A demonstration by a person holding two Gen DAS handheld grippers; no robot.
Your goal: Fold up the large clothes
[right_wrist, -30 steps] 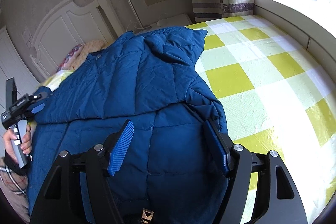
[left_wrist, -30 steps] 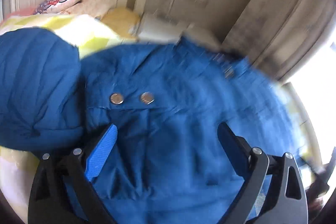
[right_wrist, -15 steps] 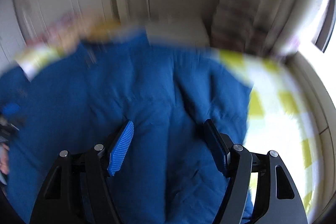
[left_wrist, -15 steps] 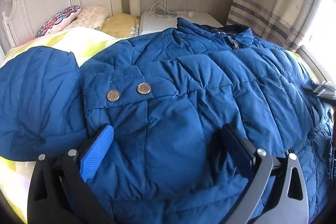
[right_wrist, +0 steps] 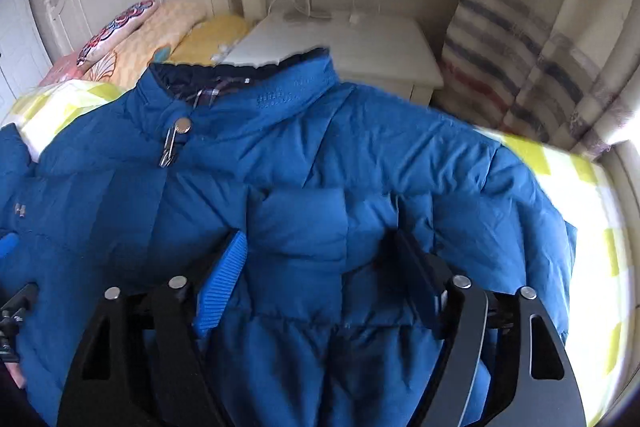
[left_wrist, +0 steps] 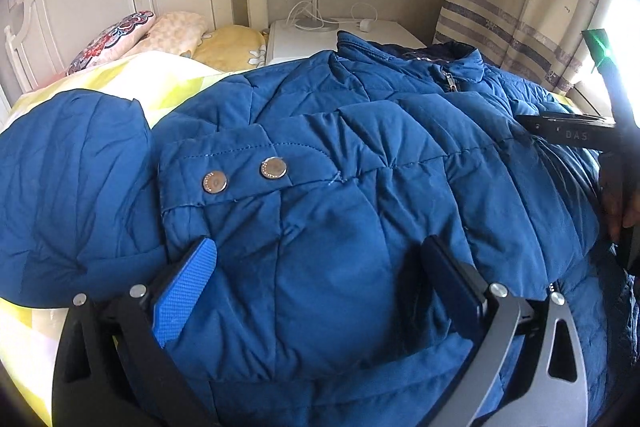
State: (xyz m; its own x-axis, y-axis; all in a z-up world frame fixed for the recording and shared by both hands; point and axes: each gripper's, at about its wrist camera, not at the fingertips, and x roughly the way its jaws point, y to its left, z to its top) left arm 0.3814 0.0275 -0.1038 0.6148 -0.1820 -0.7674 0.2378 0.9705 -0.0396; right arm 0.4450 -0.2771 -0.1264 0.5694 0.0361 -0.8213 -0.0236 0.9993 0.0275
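My left gripper [left_wrist: 320, 279] gapes over the jacket [left_wrist: 360, 155] cuff; my right gripper [right_wrist: 320, 267], open, hovers below the collar [right_wrist: 256, 83].

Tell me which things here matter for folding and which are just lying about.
For the job: blue padded jacket; its collar; cuff flap with two snaps; left tool, open; right tool, open.

Just lying about: pillows; bedside table; lamp base; curtain; checked bedsheet.
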